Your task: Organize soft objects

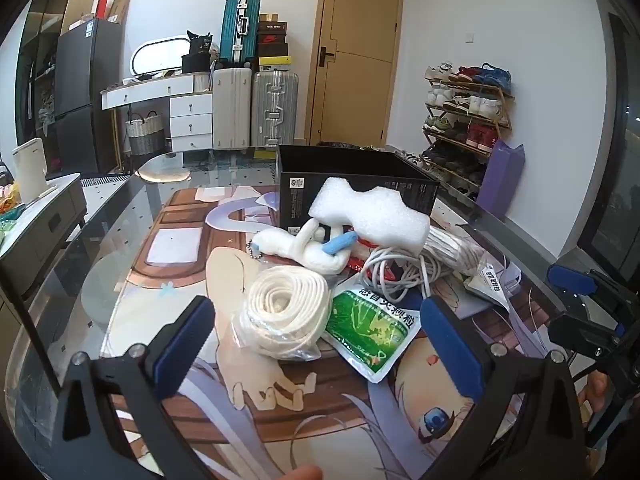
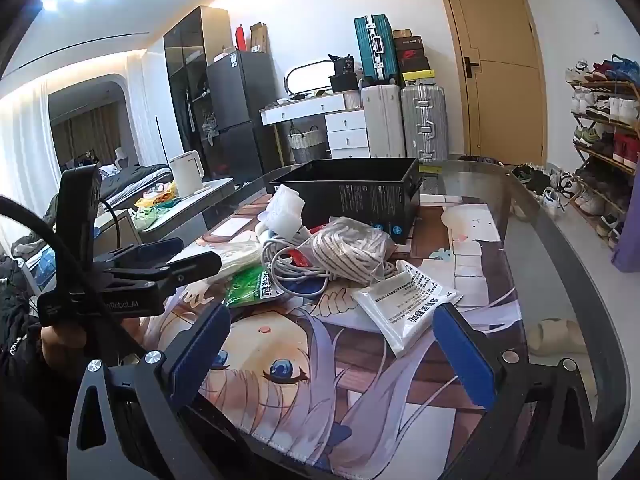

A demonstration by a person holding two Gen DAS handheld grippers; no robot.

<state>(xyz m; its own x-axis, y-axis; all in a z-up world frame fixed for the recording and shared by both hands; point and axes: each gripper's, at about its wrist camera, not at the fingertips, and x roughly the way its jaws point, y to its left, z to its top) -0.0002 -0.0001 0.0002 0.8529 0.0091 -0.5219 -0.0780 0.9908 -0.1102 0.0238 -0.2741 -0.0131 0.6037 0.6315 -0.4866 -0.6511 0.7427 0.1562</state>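
A pile of soft things lies on the printed mat before an open black box (image 1: pixel 352 184) (image 2: pixel 360 188). It holds a bagged coil of white rope (image 1: pixel 284 312), a green pouch (image 1: pixel 370 328) (image 2: pixel 248 286), a white foam piece (image 1: pixel 372 212) (image 2: pixel 282 210), a white plush with a blue part (image 1: pixel 316 248), a white cable (image 1: pixel 396 272) (image 2: pixel 288 264), a bagged striped rope (image 2: pixel 348 248) and a white pouch (image 2: pixel 408 308). My left gripper (image 1: pixel 316 344) is open and empty, just short of the rope coil and green pouch. My right gripper (image 2: pixel 328 348) is open and empty, near the white pouch.
The mat lies on a glass table (image 1: pixel 120 216) (image 2: pixel 532 216). The other gripper shows at the right edge of the left wrist view (image 1: pixel 588 304) and at the left in the right wrist view (image 2: pixel 160 264). A shoe rack (image 1: pixel 464 120) stands far right.
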